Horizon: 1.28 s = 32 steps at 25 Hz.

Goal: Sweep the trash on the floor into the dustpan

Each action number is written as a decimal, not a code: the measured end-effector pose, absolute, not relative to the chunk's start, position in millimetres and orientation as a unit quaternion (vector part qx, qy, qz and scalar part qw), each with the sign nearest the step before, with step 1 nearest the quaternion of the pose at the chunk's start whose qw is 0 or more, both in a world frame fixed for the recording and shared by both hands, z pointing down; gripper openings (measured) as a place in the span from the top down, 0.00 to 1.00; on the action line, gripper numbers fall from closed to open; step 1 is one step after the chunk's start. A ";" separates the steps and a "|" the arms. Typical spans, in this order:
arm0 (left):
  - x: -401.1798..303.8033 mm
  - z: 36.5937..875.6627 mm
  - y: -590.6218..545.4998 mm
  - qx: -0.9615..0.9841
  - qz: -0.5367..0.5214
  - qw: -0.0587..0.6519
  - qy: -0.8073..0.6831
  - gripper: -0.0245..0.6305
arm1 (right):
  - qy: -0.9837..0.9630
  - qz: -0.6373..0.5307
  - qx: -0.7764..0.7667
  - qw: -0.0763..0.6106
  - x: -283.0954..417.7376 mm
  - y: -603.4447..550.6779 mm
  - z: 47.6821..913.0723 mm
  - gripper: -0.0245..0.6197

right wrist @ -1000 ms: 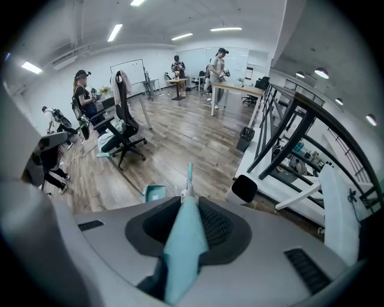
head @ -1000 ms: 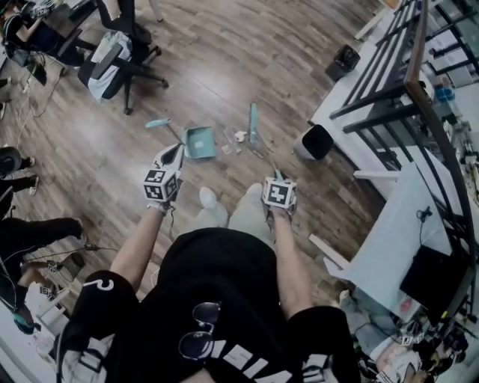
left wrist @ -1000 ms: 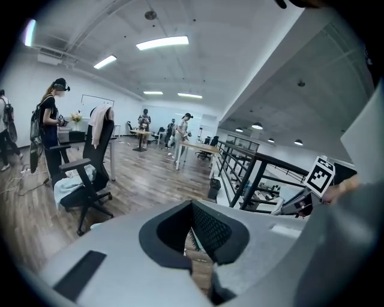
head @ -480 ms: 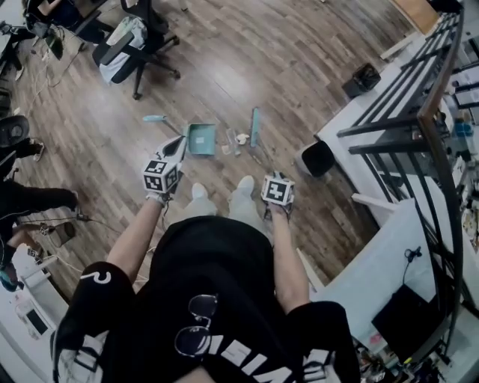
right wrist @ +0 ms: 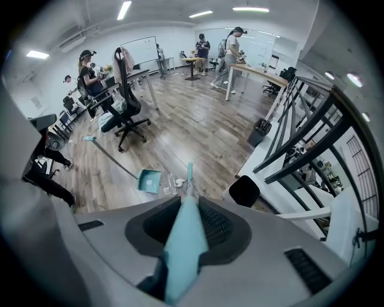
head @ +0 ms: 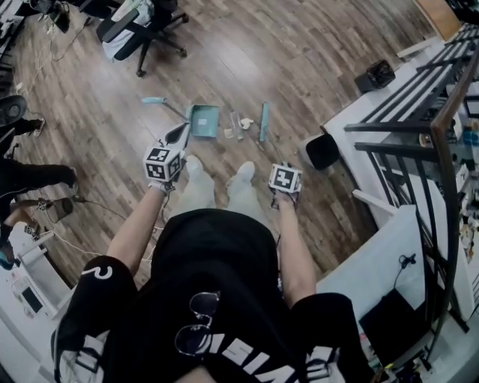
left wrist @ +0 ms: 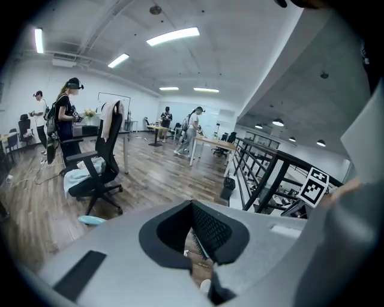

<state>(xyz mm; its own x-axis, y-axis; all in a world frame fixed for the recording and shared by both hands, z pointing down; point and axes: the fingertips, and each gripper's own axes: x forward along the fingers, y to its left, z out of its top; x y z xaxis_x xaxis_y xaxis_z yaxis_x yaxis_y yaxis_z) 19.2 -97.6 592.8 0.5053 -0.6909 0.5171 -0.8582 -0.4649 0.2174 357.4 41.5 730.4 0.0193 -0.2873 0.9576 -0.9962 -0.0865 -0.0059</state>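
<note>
Since half a second ago your right gripper has drifted a little rightward; the left gripper has hardly shifted.

Nearest: both grippers held low, just outside your shoes. The right one is clenched on the teal broom, the handle pinched between its pads and running forward and down to the floor. The left one is released: jaws apart, nothing in them, only wood floor seen through the gap.

Ahead of the shoes: the teal dustpan lies flat on the floor, its long handle running away to the left. The trash, a few small pale scraps, lies just right of the pan, between it and the broom head.

Right of that: a black bin beside the railing.

Farthest: an office chair with cloth draped on it.
</note>
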 end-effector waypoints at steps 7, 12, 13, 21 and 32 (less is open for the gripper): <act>4.8 628.0 -117.5 0.840 0.200 0.237 -0.444 0.96 | -0.506 0.458 0.602 0.415 353.5 34.2 744.7 0.83; -6.4 653.2 -127.3 0.845 0.211 0.238 -0.430 0.96 | -0.482 0.454 0.613 0.431 345.5 27.4 764.8 0.83; -7.7 657.4 -129.7 0.846 0.210 0.238 -0.428 0.96 | -0.478 0.456 0.613 0.434 342.2 27.4 770.3 0.83; -20.4 691.5 -146.8 0.854 0.203 0.243 -0.412 0.96 | -0.454 0.455 0.615 0.456 324.1 23.7 809.5 0.83; -62.3 727.4 -154.4 0.842 0.205 0.257 -0.427 0.96 | -0.442 0.448 0.617 0.472 283.1 8.3 847.3 0.83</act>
<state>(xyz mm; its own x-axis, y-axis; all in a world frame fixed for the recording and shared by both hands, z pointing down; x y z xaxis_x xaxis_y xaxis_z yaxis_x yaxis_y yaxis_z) -62.3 -154.4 727.4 0.5508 -0.6145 0.5648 -0.8252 -0.5021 0.2585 283.1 8.3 847.3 0.2083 -0.1222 0.9704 -0.9685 -0.1638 0.1873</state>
